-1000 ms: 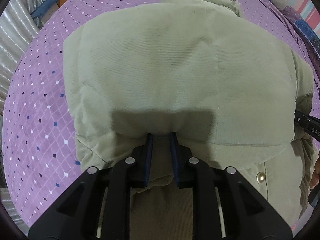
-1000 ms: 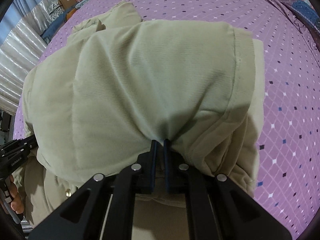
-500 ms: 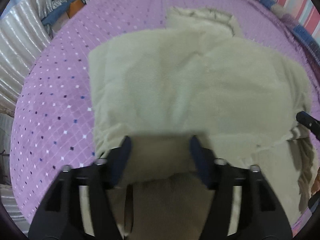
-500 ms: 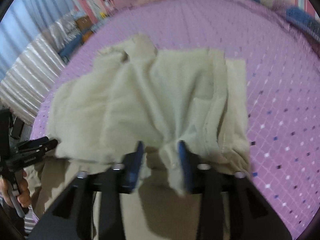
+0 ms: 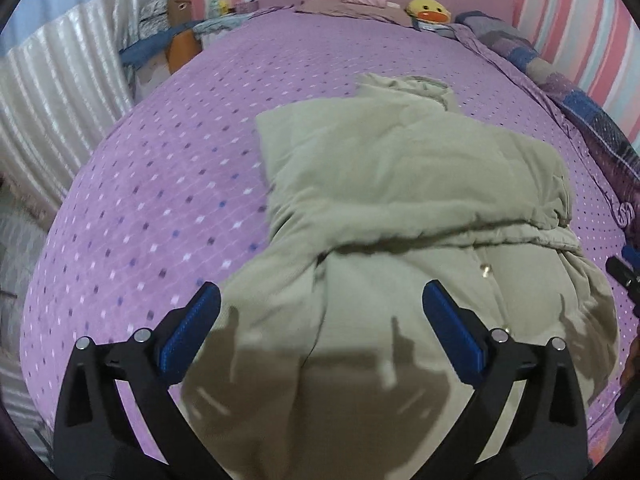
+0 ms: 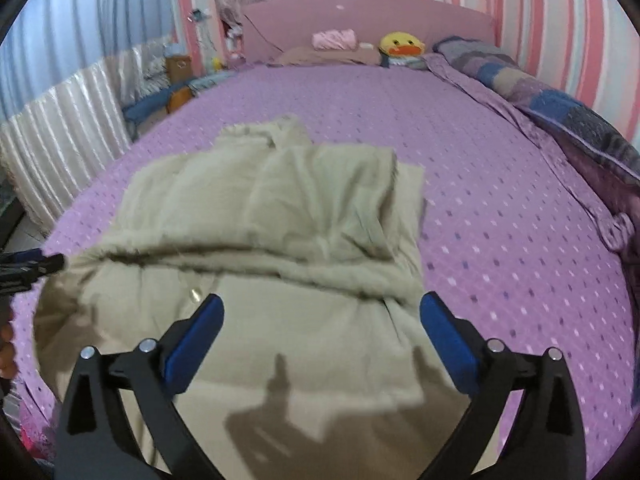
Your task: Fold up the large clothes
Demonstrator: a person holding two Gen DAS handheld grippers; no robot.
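A large beige padded jacket (image 5: pixel 400 184) lies on the purple dotted bed, its near half folded over the far half, a snap button (image 5: pixel 486 270) showing on the lower layer. It also shows in the right wrist view (image 6: pixel 280 216). My left gripper (image 5: pixel 320 320) is open and empty, raised above the jacket's near part. My right gripper (image 6: pixel 320 332) is open and empty above the same near part. The tip of the right gripper shows at the right edge of the left wrist view (image 5: pixel 624 276); the left gripper's tip shows at the left edge of the right wrist view (image 6: pixel 32 266).
The purple bedspread (image 6: pixel 500 200) spreads around the jacket. A yellow duck plush (image 6: pixel 400 46) and pink pillow (image 6: pixel 334 40) sit at the headboard. A patchwork quilt (image 6: pixel 560 108) lies along the right side. A white curtain and boxes (image 5: pixel 176 36) stand at the left.
Both grippers were shut on the jacket's edge one second ago; they opened, let the fabric drop onto the jacket, and pulled back and up.
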